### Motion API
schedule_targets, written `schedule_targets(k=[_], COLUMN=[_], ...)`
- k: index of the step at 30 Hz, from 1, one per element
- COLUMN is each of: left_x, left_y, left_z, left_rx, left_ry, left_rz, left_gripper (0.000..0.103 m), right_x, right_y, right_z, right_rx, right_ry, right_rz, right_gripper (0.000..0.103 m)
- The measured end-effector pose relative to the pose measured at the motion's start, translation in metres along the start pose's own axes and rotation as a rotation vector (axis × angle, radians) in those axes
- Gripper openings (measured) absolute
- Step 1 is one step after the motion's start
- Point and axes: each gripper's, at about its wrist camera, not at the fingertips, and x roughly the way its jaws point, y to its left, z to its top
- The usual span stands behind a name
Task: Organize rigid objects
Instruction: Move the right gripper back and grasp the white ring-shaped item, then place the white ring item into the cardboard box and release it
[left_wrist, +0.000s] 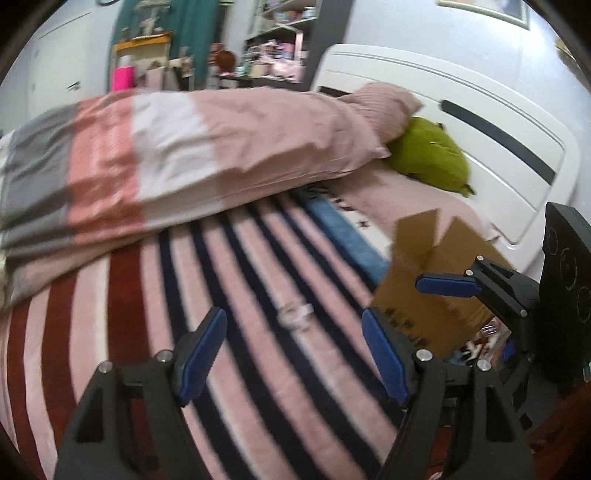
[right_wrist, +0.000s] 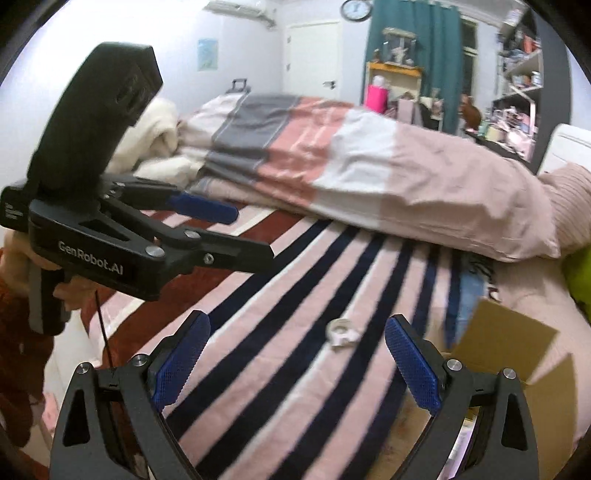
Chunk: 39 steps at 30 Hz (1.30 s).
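Striped blanket lies open between the folded quilt and cardboard box.
Both left gripper and right gripper gape wide, empty; white ring sits just ahead between their fingers.

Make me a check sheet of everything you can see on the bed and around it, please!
Surface: striped pink, navy and red blanket spread over the bed.
Job's things: small clear plastic ring-shaped piece lying alone on the blanket; open brown cardboard box at the bed's right edge, contents blurred.
Clutter: folded pink, white and grey duvet; green plush toy by the white headboard.
Grippers: left gripper open, empty; right gripper open, empty, the piece ahead of both.
Cables: thin black cord under the left gripper.
Surroundings: teal curtain, cluttered shelves, wall clock.
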Motion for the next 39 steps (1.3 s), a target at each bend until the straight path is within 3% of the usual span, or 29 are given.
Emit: schedule_targets(k=[6,13,18,21,25,27,31,32,33,39], left_x=[0.010,0.029,0.043,0.049,0.052,0.053,0.053,0.053,0.051,0.040], left_y=[0.041,0.066,0.077,0.080,0.081,0.081,0.078,0.077,0.074,0.050], left_z=[-0.041,-0.068,-0.076,-0.077,-0.076,-0.075,-0.071,-0.069,-0.068,-0.054], left_rx=[-0.060,-0.122,-0.144,-0.153,-0.155,-0.156,-0.157,-0.155,-0.154,-0.119], left_ry=[0.009,0.030,0.048,0.053,0.051,0.051,0.051,0.051,0.050,0.040], left_rz=[0.038,0.013,0.003,0.001,-0.005,-0.008,-0.007,-0.010,-0.015,-0.051], left_gripper=[0.073,0.073,0.073,0.073,0.073,0.073,0.073,0.073,0.073,0.073], right_x=[0.067,0.131,0.154,0.165,0.164,0.165,0.166,0.166,0.165,0.138], right_y=[0.009,-0.031,-0.064,-0.072,-0.079,-0.079,-0.082,-0.081,-0.079,-0.060], right_z=[-0.017,-0.053,-0.064,-0.064,-0.059,-0.054,-0.048,-0.048,-0.047,-0.040], right_rx=[0.039,0.177,0.277,0.267,0.284,0.270,0.265,0.255,0.247,0.207], right_ry=[0.111,0.213,0.195,0.208,0.192,0.186,0.189,0.184,0.184,0.141], right_rz=[0.046,-0.061,-0.093,-0.143,-0.142,-0.150,-0.151,-0.150,-0.149,-0.076], right_gripper=[0.096,0.095,0.094,0.078,0.068,0.057,0.051,0.038,0.032,0.032])
